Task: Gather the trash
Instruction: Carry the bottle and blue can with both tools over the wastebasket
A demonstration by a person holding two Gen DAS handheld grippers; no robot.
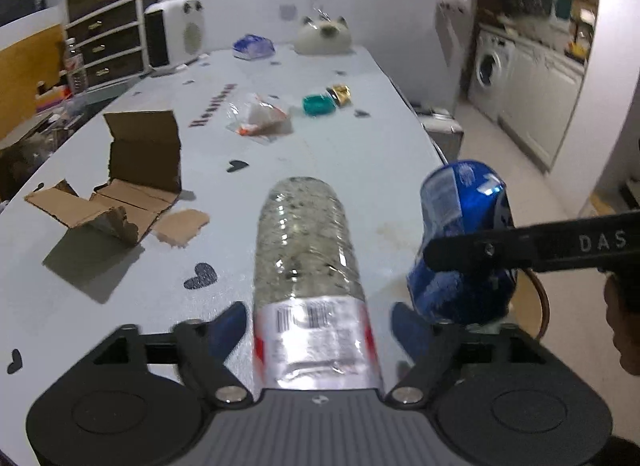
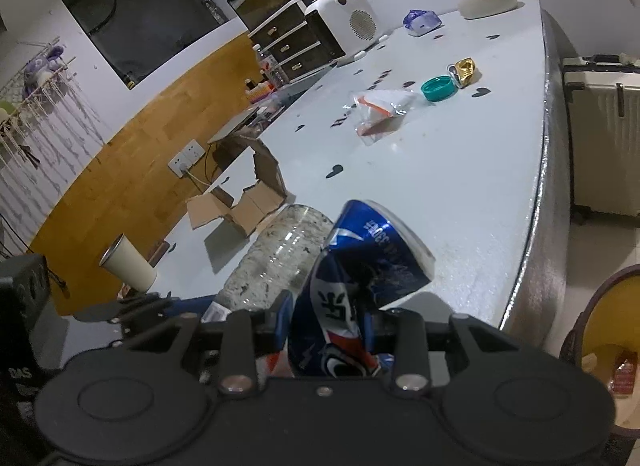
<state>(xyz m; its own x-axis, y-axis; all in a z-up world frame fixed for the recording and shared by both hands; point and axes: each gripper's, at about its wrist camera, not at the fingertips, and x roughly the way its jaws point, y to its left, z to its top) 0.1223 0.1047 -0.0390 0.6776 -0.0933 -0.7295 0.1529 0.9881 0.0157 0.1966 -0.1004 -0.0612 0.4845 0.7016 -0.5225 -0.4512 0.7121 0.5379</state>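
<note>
A clear plastic bottle with a white label lies between the blue pads of my left gripper. Both pads stand a little off its sides, so the jaws are open around it. To its right a crushed blue can is pinched by a black finger of the other gripper. In the right wrist view the same can sits squeezed in my right gripper, above the table's near edge, with the bottle just left of it.
On the white table lie a torn cardboard box, a plastic bag, a teal lid and a gold crushed can. A cat figure stands at the back. Beside the table are a yellow-lined bin and a suitcase.
</note>
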